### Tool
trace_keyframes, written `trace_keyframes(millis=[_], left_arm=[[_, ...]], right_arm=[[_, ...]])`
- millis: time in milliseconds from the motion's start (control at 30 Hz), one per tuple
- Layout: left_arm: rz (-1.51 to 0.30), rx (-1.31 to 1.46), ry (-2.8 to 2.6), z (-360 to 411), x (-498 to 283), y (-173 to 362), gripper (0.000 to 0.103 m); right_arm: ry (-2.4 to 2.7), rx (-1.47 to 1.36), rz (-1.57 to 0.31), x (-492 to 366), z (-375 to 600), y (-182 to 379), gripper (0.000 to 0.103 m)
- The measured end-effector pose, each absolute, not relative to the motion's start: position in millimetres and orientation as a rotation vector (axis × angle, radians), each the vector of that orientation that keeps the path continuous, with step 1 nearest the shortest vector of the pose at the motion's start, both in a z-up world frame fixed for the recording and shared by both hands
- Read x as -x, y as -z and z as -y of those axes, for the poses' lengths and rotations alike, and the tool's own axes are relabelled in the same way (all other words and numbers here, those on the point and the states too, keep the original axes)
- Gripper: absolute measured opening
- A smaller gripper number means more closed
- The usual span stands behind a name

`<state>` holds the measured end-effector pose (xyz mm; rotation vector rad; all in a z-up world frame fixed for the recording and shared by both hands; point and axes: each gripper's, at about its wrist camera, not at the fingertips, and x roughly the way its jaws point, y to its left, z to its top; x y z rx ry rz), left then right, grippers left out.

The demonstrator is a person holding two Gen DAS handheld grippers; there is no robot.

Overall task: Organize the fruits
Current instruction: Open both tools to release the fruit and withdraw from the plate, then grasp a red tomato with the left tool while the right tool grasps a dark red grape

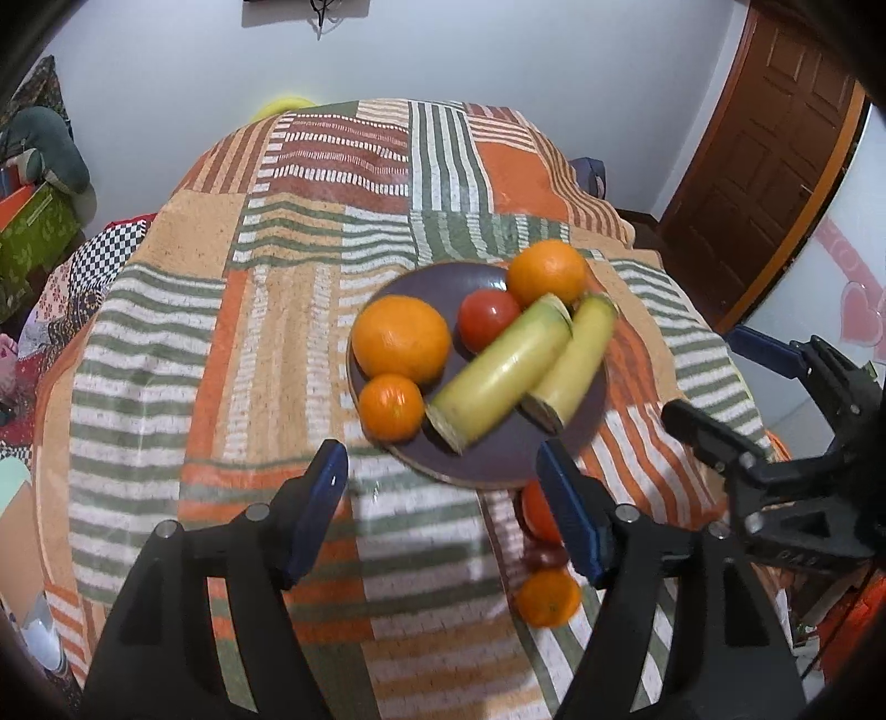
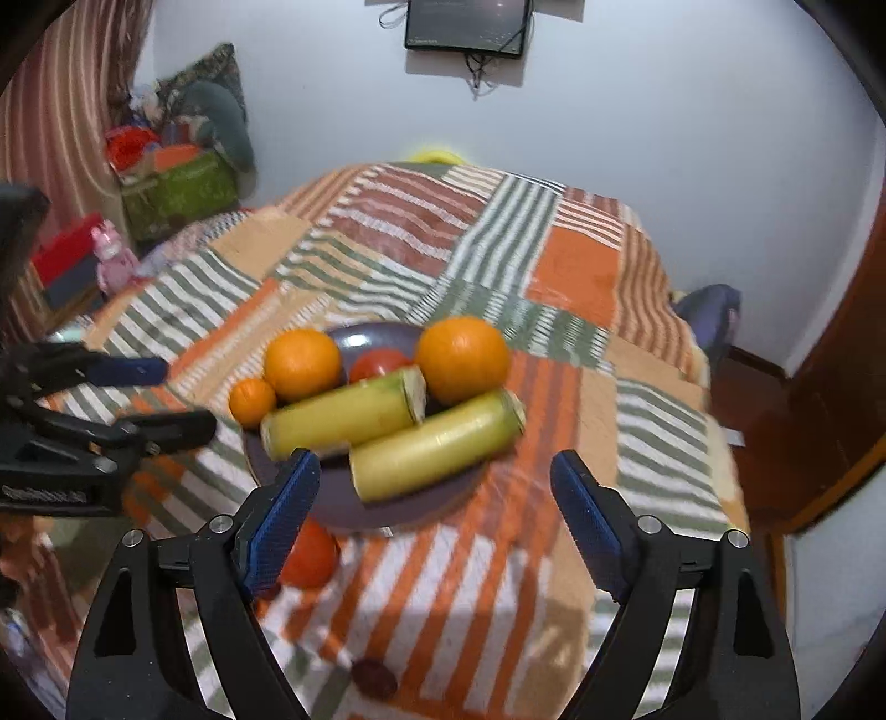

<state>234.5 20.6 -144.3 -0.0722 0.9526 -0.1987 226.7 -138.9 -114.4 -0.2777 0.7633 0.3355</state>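
Note:
A dark purple plate (image 1: pixel 487 459) (image 2: pixel 343 498) on the striped cloth holds two large oranges (image 1: pixel 401 338) (image 1: pixel 547 272), a small orange (image 1: pixel 390 407), a red tomato (image 1: pixel 486 318) and two yellow-green cane pieces (image 1: pixel 498 376) (image 1: pixel 576 360). Off the plate near its front edge lie a red fruit (image 1: pixel 536 512) (image 2: pixel 310 554), a small dark fruit (image 1: pixel 545 556) (image 2: pixel 375 677) and a small orange (image 1: pixel 548 598). My left gripper (image 1: pixel 443 509) is open and empty just before the plate. My right gripper (image 2: pixel 434 515) is open and empty, above the plate's near rim, and shows in the left wrist view (image 1: pixel 714 387).
The table wears a patchwork striped cloth (image 1: pixel 288 310). Boxes and cushions are piled at the left (image 2: pixel 177 183). A wooden door (image 1: pixel 764 160) stands at the right. A screen hangs on the far wall (image 2: pixel 465 25).

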Motion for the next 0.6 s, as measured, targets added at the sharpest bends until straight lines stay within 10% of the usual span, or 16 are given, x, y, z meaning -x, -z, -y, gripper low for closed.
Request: trace_keyframes(millis=[333, 600], left_arm=[[-1.034, 0.054, 0.252, 4, -219, 171, 0.072], [-1.066, -0.007, 0.294, 38, -223, 188, 0.072]], right_arm=[[-0.411, 0.218, -0.819, -195, 151, 136, 0.082], [-0.476, 0.144, -0.903, -181, 178, 152, 0.047]])
